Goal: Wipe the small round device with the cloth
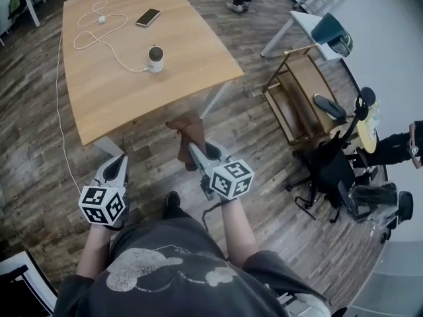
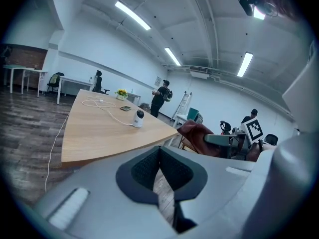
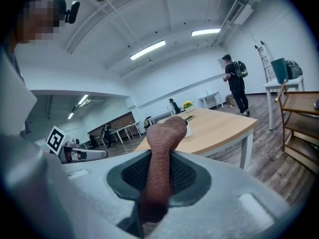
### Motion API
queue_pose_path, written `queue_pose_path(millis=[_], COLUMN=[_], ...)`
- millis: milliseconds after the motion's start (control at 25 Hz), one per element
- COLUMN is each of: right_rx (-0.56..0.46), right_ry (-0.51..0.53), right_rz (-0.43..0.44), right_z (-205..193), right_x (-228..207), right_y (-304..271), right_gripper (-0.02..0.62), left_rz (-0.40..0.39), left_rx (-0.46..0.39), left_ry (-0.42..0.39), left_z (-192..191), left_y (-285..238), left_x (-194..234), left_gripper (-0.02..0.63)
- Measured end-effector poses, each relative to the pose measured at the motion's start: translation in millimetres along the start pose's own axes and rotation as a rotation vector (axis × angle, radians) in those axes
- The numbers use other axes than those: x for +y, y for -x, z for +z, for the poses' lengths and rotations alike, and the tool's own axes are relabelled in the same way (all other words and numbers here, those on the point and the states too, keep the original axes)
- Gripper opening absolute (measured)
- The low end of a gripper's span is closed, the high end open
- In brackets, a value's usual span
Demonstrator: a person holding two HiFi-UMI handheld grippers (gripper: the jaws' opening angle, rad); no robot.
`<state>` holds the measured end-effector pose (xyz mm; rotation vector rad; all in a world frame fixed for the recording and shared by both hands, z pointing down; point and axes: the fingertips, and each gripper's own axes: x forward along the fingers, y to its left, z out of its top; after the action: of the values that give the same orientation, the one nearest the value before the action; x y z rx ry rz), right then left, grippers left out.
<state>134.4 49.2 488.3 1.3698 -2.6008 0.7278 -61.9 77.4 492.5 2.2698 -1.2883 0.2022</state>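
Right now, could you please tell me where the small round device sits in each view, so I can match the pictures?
Head view: the small round device stands upper left of centre on the wooden table.
Left gripper view: the device stands left of centre, on the same table.
Right gripper view: near centre, only a white sliver shows beside the cloth.
Shared landmark: the wooden table.

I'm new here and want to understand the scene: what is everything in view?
table: one, light wood, ahead of the person
small round device: one, white, on the table
cable: one, white, looped across the table
phone: one, dark, on the table's far part
cloth: one, reddish brown, in the right hand-held gripper
shelf cart: one, wooden, right of the table
left hand-held gripper: one, grey, shut, empty
right hand-held gripper: one, grey, shut on the cloth
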Motion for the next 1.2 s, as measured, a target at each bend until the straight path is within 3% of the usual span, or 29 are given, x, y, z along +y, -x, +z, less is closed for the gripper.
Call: queue_pose_path(millis=[200, 440, 640, 1200], right_rx=[-0.034, -0.101, -0.099, -0.045], right_ry=[0.000, -0.027, -0.034, 0.005], right_rz=[-0.038, -0.086, -0.123, -0.092], right_z=[-8.3, -10.0, -19.9, -56.0], right_x=[36.1, 57.7, 69.2, 120.1], right_y=[2.2, 19.6, 29.3, 27.5], right_gripper=[0.077, 0.077, 0.077, 0.072], left_rz=[-0.025, -0.084, -0.113, -0.095], left_rx=[0.006, -0.019, -0.038, -0.041], left_ry=[-0.015, -0.039, -0.047, -0.040], left_z=[-6.1, -0.2, 2.4, -20.4], left_y=[28.1, 42.4, 54.9, 106.6], left_x=[15.8, 9.1, 5.9, 22.8], left_gripper=[0.018, 0.018, 0.018, 0.018])
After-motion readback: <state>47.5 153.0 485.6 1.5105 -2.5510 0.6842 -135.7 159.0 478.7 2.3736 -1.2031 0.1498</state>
